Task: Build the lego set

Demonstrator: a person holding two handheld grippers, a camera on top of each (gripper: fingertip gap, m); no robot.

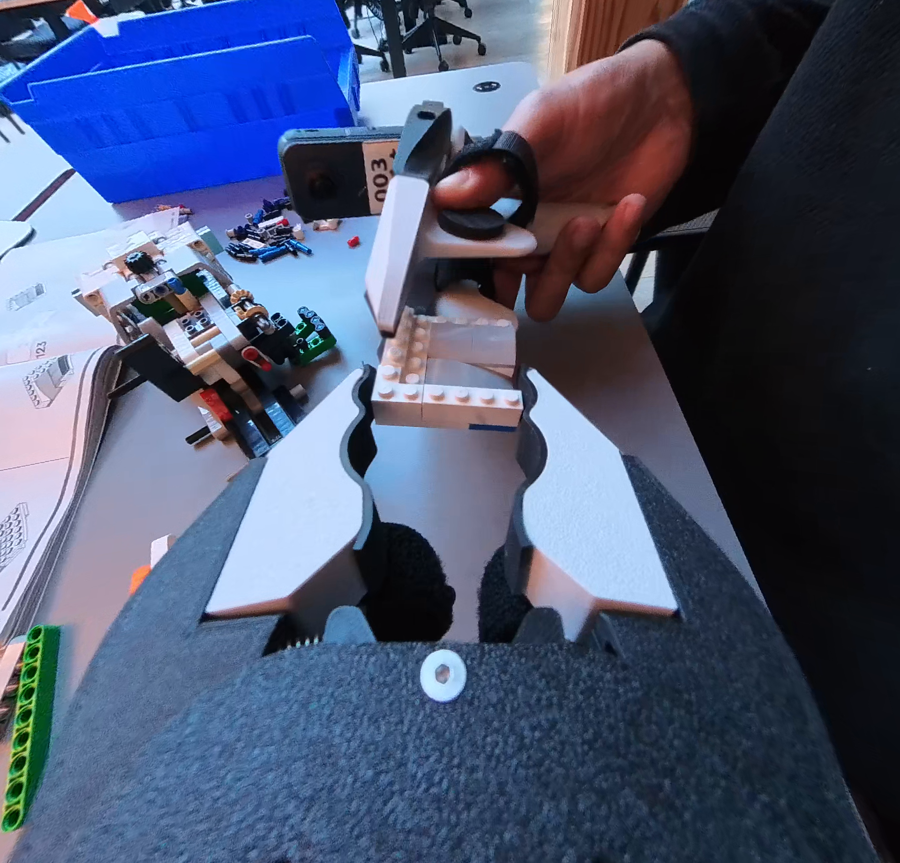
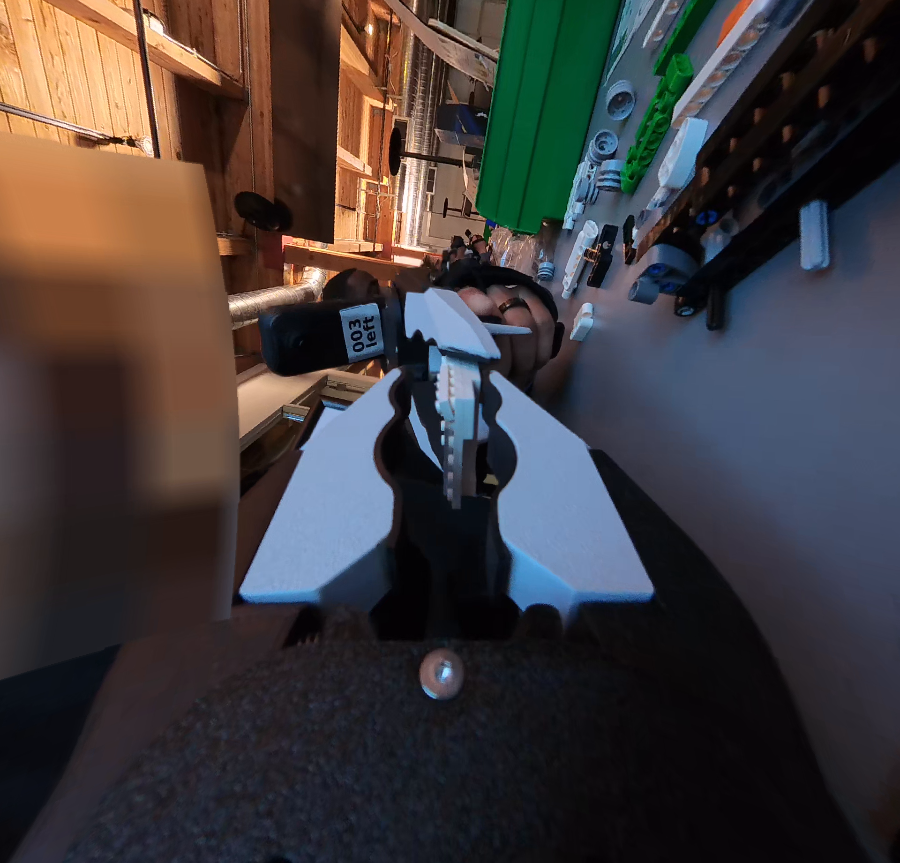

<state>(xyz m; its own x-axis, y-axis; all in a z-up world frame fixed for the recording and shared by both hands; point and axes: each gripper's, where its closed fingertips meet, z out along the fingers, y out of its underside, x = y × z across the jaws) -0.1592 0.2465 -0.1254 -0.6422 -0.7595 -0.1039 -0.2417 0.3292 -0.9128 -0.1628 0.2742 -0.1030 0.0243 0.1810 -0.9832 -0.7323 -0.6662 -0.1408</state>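
White lego piece (image 1: pixel 445 391) clamped by left gripper (image 1: pixel 445 401) and right gripper (image 2: pixel 445 391), above bare table edge (image 1: pixel 682 401)

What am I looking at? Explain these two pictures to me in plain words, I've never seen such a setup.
There is no robot here. A person holds a hand-operated claw in each hand, and each claw has a camera looking along its two fingers. The left wrist view looks out from the left claw. The right wrist view, turned sideways, looks out from the right claw.

The left claw grips a flat white brick piece by its sides. The right claw, held by the hand, reaches around the same piece from the far end. Whether it pinches the piece is unclear.

On the grey table lie a half-built model, an open instruction booklet, a heap of small parts and a blue bin.
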